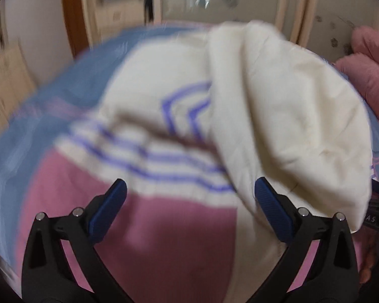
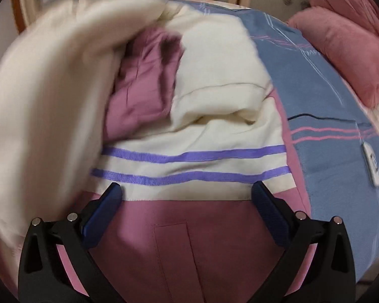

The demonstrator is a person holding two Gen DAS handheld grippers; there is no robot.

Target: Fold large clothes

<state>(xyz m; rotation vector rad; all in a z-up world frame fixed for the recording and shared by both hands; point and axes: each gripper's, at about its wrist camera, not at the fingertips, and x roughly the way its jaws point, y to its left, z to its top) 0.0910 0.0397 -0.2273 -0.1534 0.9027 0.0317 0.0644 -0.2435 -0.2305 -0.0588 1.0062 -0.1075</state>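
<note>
Mid-fold, our left gripper (image 1: pixel 189 199) and right gripper (image 2: pixel 187 197) hover released above the jacket (image 2: pixel 214 161); next, we must smooth its cream sleeve (image 1: pixel 290 116).

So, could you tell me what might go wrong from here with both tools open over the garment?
1. The cream sleeve looks mid-fall and blurred; nothing grips it, so it may land crooked across the pink and cream garment.
2. The hood area is bunched, so folding over it could trap wrinkles.
3. A white remote with its cord lies on the blue bedspread beside the garment; a sweep of the right tool could snag it.
</note>
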